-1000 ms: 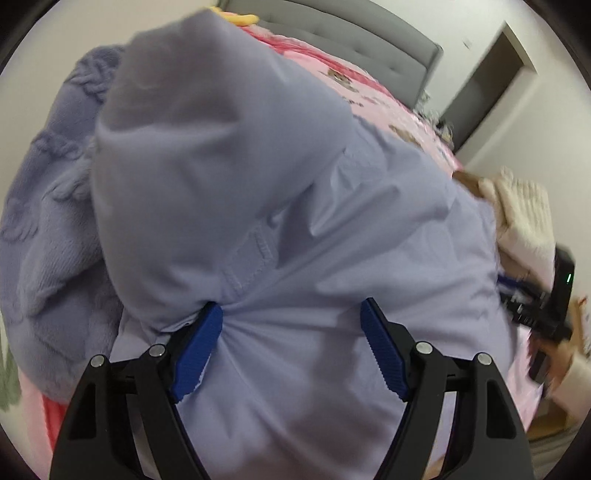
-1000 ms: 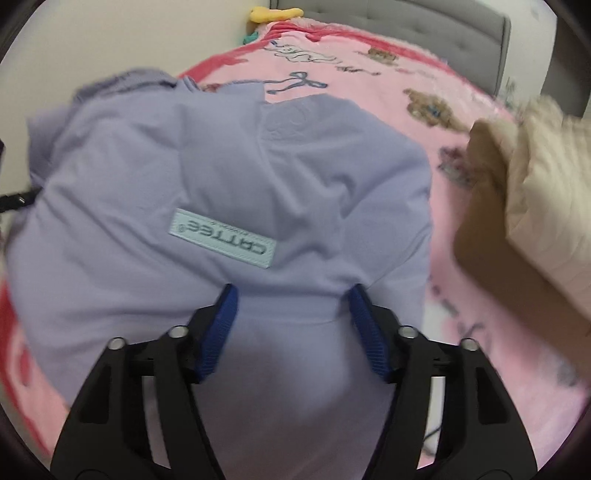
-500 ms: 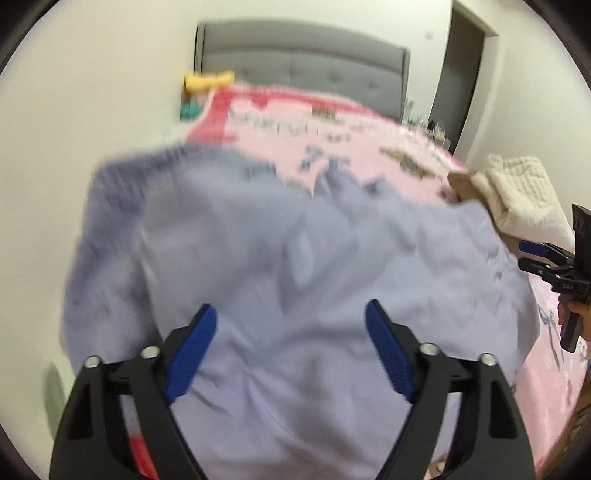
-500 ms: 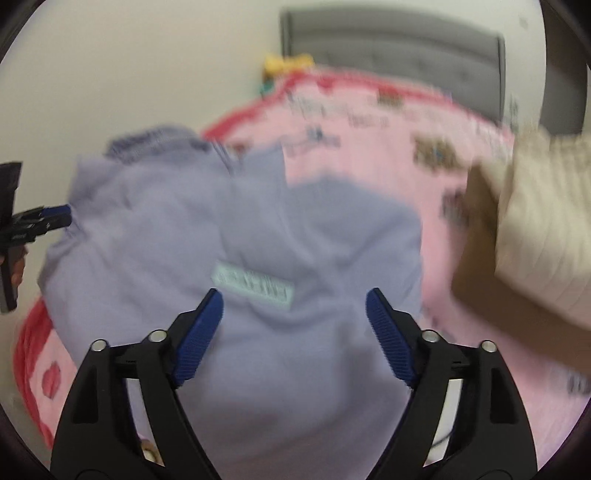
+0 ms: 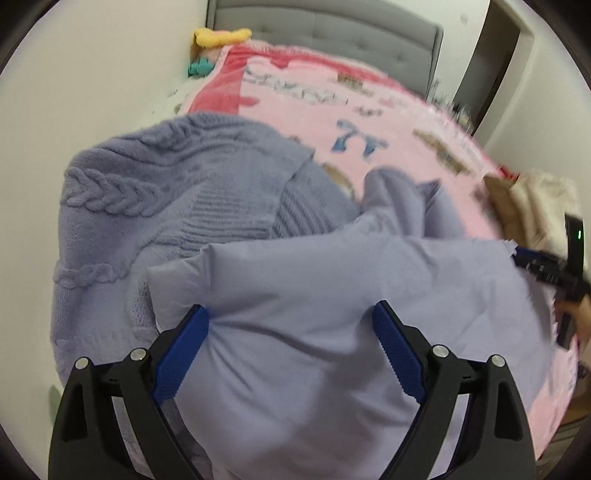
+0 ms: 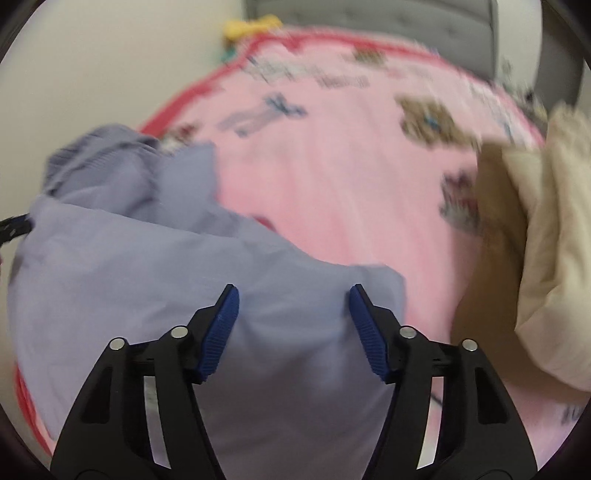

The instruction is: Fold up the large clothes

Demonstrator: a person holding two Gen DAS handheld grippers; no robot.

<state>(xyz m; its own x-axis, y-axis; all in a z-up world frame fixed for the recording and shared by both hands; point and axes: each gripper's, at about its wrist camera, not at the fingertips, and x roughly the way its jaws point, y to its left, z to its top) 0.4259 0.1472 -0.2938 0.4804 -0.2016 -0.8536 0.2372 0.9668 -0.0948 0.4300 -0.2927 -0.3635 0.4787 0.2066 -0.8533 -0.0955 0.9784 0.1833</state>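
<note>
1. I hold a gripper in each hand over the bed (image 5: 388,122), both tipped down at the lilac shirt (image 5: 332,295) that lies bunched at the near edge of the pink blanket (image 6: 351,177).
2. My left gripper (image 5: 290,325) has its jaws spread wide. Cloth fills the gap between the blue pads (image 5: 181,354), and it dimples a little at each pad tip, but the pads do not pinch it; I count this side as released.
3. My right gripper (image 6: 293,306) has its jaws closing. The shirt's right corner sits between them, yet in the right wrist view the pads stand apart from the fabric rather than pressing it, so nothing is held there yet.
4. The shirt runs sideways across both views, its long axis going from my left hand to my right. One gripper sits at each end, and the right gripper shows at the far right edge of the left wrist view (image 5: 546,269).
5. The relation that matters: the shirt lies directly under and ahead of both sets of jaws, with open blanket beyond it toward the headboard (image 5: 332,29). My right hand is the nearer to a grip.
6. A lilac knit sweater (image 5: 166,192) lies just behind the shirt on my left, touching it. I judge the risk is catching knit along with shirt when the left jaws shut.
7. A cream pile (image 6: 546,236) sits well to the right, clear of the work.
</note>
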